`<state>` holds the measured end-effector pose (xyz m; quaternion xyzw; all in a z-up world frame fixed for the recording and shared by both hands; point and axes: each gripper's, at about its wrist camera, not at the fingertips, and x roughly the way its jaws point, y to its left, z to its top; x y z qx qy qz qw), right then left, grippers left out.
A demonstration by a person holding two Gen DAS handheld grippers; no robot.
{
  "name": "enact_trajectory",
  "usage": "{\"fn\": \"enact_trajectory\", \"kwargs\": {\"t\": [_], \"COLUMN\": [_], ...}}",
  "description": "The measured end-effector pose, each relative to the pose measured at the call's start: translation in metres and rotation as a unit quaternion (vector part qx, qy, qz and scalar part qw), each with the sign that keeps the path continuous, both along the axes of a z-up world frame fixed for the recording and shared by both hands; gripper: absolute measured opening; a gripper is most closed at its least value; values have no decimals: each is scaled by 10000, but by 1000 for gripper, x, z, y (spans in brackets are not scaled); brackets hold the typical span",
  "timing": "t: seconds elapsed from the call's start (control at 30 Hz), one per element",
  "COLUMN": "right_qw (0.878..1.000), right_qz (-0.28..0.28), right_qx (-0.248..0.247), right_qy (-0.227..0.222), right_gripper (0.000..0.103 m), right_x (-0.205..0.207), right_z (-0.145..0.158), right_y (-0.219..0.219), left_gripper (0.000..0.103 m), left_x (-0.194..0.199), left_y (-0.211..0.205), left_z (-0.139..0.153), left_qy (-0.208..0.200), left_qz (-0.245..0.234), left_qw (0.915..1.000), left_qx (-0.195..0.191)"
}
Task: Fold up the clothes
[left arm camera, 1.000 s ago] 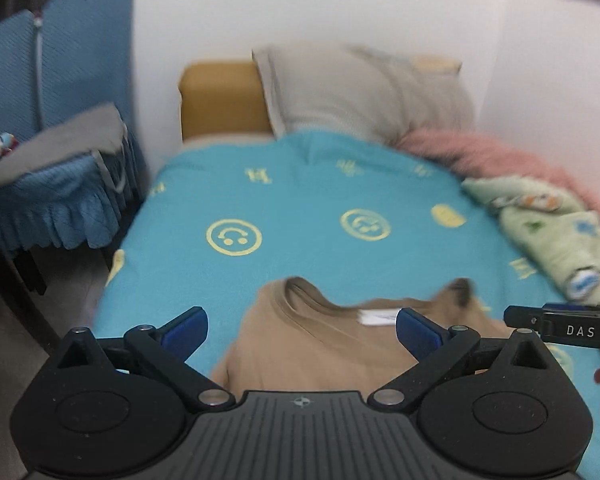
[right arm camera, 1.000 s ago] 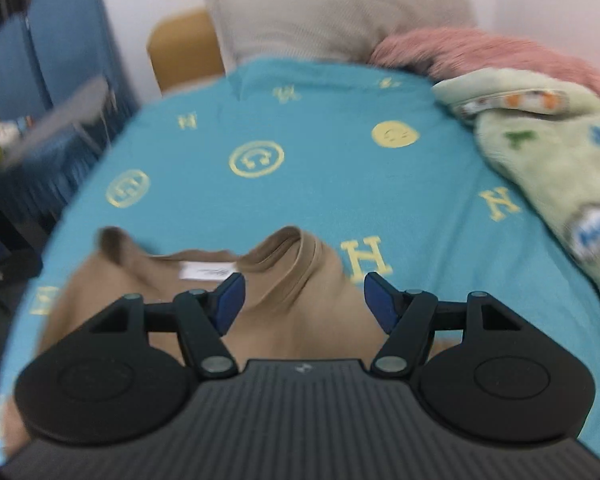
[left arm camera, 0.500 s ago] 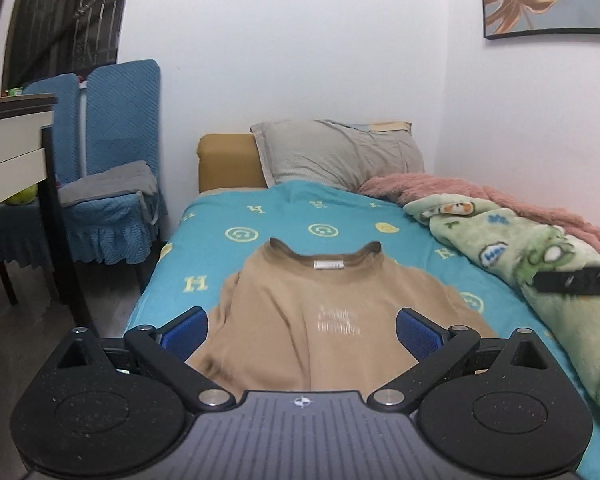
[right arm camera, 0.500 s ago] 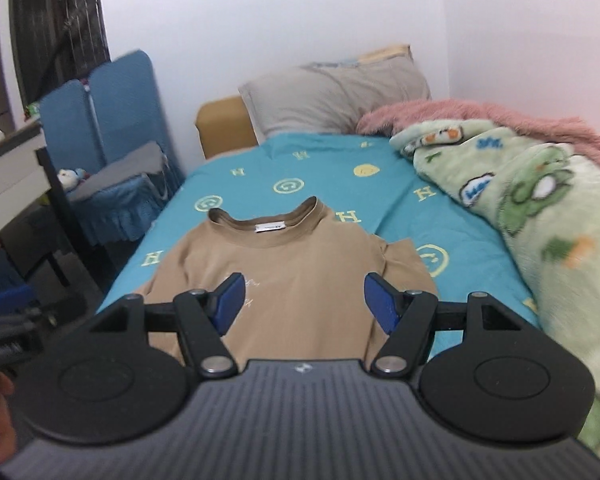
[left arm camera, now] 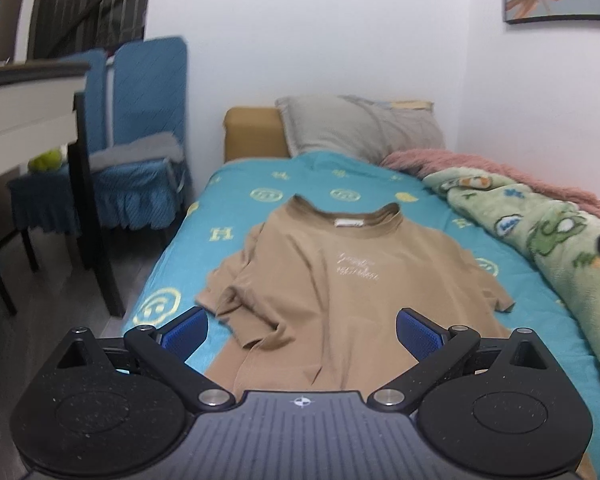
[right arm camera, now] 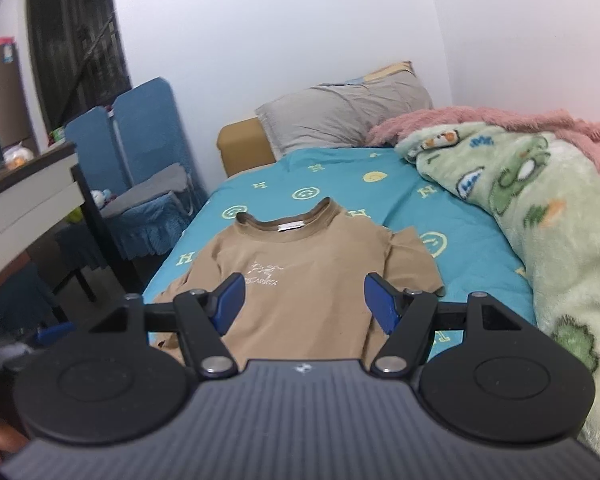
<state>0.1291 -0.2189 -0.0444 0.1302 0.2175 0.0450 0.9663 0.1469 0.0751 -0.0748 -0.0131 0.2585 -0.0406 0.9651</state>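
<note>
While the tan T-shirt (left arm camera: pixel 332 280) lay flat on the bed (left arm camera: pixel 260 184), the left gripper (left arm camera: pixel 302 330) and right gripper (right arm camera: pixel 304 300) hovered above its hem, jaws apart and empty.

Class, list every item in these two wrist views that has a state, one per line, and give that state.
tan T-shirt: spread front-up on the bed, unfolded, left sleeve rumpled
left gripper: open, empty, above the shirt's hem
right gripper: open, empty, over the shirt
green blanket: bunched along the wall side
grey pillow: propped at the head of the bed
blue chair: grey cloth lying on its seat
</note>
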Motion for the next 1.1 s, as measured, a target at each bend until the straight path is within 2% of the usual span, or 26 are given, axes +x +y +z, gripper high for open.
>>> {"fn": "enact_trajectory", "kwargs": {"t": [0.2, 0.27, 0.33, 0.43, 0.53, 0.67, 0.73, 0.77, 0.83, 0.87, 0.9, 0.93, 1.0, 1.1], "right_qw": [9996, 9991, 9981, 9962, 9950, 9926, 9919, 9916, 9909, 9907, 9901, 9896, 9884, 9865], "right_qz": [-153, -221, -291, -431, -561, -598, -581, -585, -597, -602, -610, -620, -640, -709], "right_qx": [164, 327, 514, 713, 723, 838, 863, 869, 867, 858, 872, 892, 932, 954], "right_qy": [155, 153, 161, 251, 398, 644, 729, 765, 836, 873, 910, 946, 1018, 1128], "right_gripper": [68, 68, 68, 68, 68, 68, 68, 68, 68, 68, 68, 68, 68, 68], "right_x": [5, 4, 5, 11, 20, 36, 45, 50, 61, 66, 71, 76, 85, 95], "right_z": [-3, -3, -3, -5, -12, -25, -31, -33, -38, -41, -43, -45, -50, -58], "right_y": [-9, -16, -23, -33, -36, -40, -40, -40, -39, -39, -39, -38, -38, -37], "left_gripper": [101, 101, 98, 97, 94, 78, 72, 69, 65, 50, 22, 10, 6, 5], "left_x": [12, 23, 43, 79, 118, 163, 179, 185, 195, 201, 209, 216, 232, 262], "left_y": [13, 22, 34, 56, 79, 108, 116, 118, 119, 118, 118, 117, 118, 122], "left_z": [1, 3, 1, -10, -31, -73, -90, -95, -98, -100, -102, -102, -94, -59], "left_qy": [75, 146, 353, 667, 908, 1314, 1464, 1453, 1265, 1239, 1303, 1377, 1373, 1059], "left_qz": [213, 250, 301, 565, 1100, 1643, 1817, 1837, 1748, 1694, 1650, 1615, 1507, 1381], "left_qw": [9994, 9980, 9934, 9809, 9659, 9385, 9300, 9296, 9347, 9368, 9382, 9390, 9460, 9658], "left_qx": [-268, -570, -1045, -1738, -2162, -2739, -2839, -2848, -2826, -2800, -2749, -2706, -2520, -1924]}}
